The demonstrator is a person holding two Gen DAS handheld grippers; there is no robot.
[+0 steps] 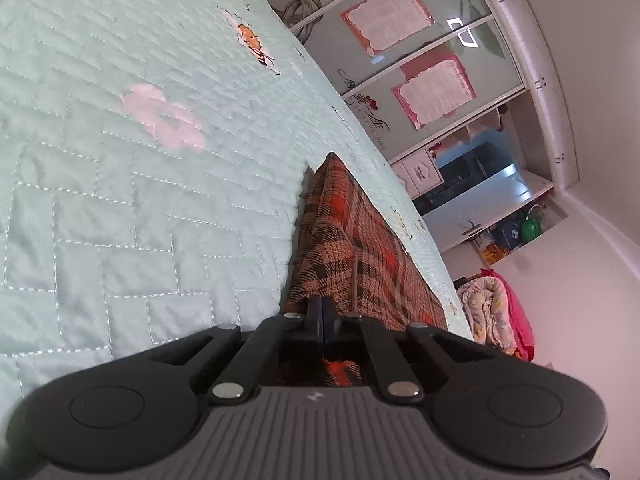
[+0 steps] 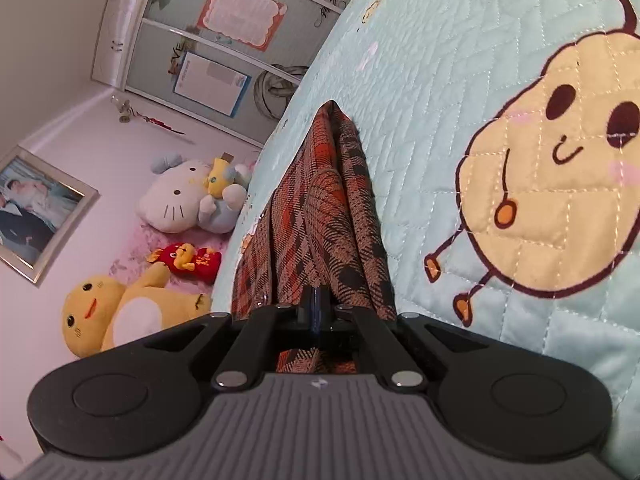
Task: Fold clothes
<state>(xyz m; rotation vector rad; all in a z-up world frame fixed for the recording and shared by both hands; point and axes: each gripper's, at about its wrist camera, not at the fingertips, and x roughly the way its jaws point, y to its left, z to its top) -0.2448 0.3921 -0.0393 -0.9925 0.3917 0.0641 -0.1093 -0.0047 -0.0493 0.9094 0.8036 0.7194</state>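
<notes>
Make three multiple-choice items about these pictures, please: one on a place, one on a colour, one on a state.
1. Where does the plaid cloth lie?
A. on the floor
B. on the quilted bedspread
C. on a chair

2. Which colours are in the cloth?
A. blue and white
B. green and yellow
C. brown, orange and black

3. How are the left tongs and right tongs?
A. both shut on the cloth
B. both open
C. only the left shut

Answers: 1 B, the pale green quilt is under the cloth. 2 C, the plaid shows these colours. 3 A, each pair is pressed together with cloth between.
</notes>
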